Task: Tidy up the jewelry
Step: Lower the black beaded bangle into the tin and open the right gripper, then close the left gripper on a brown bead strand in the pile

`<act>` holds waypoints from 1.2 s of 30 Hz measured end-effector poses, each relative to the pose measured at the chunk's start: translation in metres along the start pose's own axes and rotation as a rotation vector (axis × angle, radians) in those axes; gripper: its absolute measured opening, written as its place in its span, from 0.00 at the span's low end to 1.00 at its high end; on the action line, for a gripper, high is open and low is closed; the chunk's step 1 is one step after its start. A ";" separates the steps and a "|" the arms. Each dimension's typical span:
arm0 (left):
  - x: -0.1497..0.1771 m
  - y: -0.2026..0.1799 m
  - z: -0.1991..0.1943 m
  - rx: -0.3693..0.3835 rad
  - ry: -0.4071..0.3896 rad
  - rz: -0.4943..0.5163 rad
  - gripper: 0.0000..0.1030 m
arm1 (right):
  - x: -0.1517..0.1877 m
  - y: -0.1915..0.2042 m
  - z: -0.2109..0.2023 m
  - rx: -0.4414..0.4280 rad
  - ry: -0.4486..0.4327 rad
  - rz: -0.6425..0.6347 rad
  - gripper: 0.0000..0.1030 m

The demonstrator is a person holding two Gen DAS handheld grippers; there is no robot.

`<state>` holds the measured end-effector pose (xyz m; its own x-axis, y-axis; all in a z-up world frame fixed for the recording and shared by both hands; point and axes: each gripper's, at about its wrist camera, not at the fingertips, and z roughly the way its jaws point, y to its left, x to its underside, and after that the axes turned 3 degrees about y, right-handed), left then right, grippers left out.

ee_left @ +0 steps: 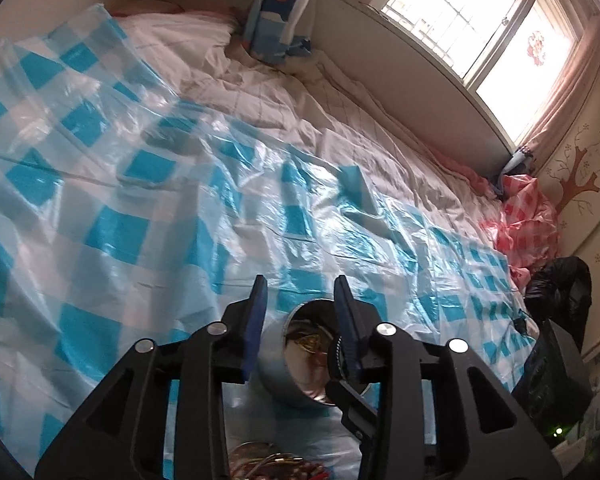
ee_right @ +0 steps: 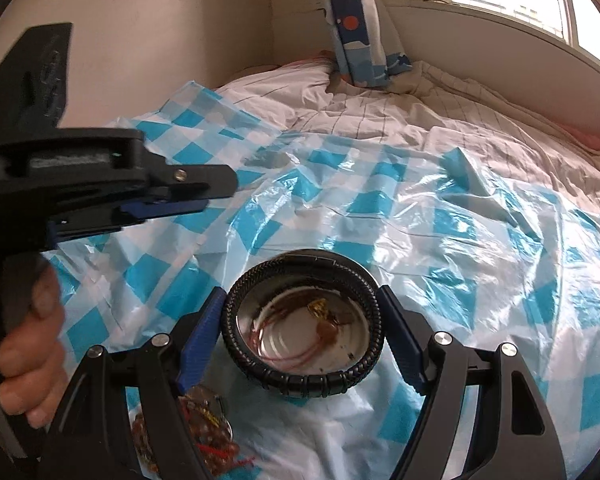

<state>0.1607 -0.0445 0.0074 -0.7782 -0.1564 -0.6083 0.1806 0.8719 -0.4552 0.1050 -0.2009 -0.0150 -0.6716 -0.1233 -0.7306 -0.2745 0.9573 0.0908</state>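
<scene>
My right gripper (ee_right: 301, 291) is shut on a black braided bracelet (ee_right: 304, 380), one pad on each side of the ring. The bracelet hovers over a round metal tin (ee_right: 292, 336) that holds gold pieces and red cord. In the left wrist view the tin (ee_left: 276, 364) shows through the gap of my left gripper (ee_left: 300, 282), with an arc of the bracelet (ee_left: 334, 354) by its right finger. My left gripper (ee_right: 220, 188) is open with nothing between its pads, up and left of the tin, and a hand grips its handle. A small dish of red-brown beads (ee_right: 204, 424) lies nearer me.
A blue-and-white checked plastic sheet (ee_left: 140, 220) covers the bed, over a white quilt (ee_left: 280, 92). A dark round thing (ee_left: 172, 140) lies under the sheet farther back. Pink checked plastic (ee_left: 524, 224) and a black bag (ee_left: 564, 288) sit at the right, under the window (ee_left: 480, 20).
</scene>
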 end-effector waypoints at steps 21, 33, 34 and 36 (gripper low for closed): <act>0.013 -0.010 -0.019 -0.193 -0.038 0.162 0.68 | -0.002 -0.008 0.025 0.029 0.030 0.017 0.79; 0.066 -0.005 -0.039 -0.172 0.133 0.341 0.71 | 0.032 -0.020 -0.039 0.050 0.071 0.107 0.83; 0.072 -0.006 -0.043 -0.149 0.140 0.358 0.71 | 0.040 -0.018 -0.044 0.057 0.080 0.107 0.85; 0.083 -0.012 -0.050 -0.124 0.144 0.405 0.71 | 0.059 -0.015 -0.053 0.075 0.111 0.112 0.85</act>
<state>0.0641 -0.0452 -0.0054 -0.7371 0.2679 -0.6205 0.4217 0.8997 -0.1125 0.0335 -0.2363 -0.0235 -0.7678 -0.0385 -0.6395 -0.1438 0.9831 0.1135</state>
